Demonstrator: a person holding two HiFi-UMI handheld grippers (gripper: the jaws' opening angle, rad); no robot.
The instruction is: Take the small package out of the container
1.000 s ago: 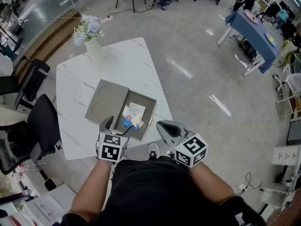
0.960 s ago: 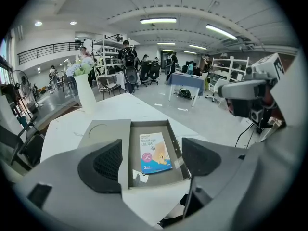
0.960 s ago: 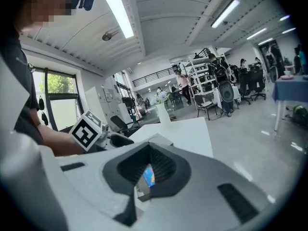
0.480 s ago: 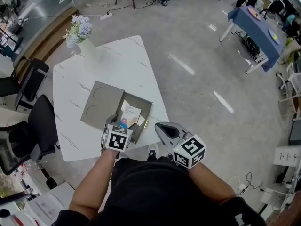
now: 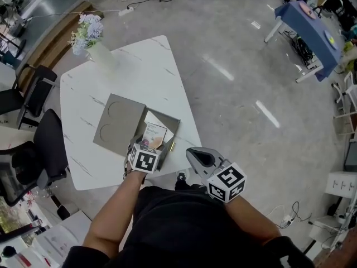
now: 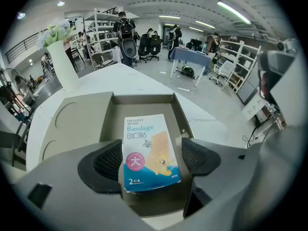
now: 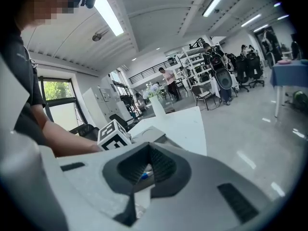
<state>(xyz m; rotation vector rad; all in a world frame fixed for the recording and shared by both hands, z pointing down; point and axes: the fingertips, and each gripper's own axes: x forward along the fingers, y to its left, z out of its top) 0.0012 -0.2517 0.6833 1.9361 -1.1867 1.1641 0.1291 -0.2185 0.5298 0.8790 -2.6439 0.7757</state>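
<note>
"What is the right gripper (image 7: 149, 147) doing?"

"Its jaws are meeting at the tips, gripping nothing."

"And beyond them?"

"A marker cube (image 7: 114, 134) is hovering beside the grey container (image 7: 147, 134) on the white table (image 7: 183, 124). A forearm (image 7: 72, 146) is reaching in from the left."

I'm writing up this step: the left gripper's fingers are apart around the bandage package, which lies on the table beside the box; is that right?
Not quite: the bandage package lies inside the open box, not beside it, as the left gripper view shows. The left gripper does have its fingers apart around it.
</note>
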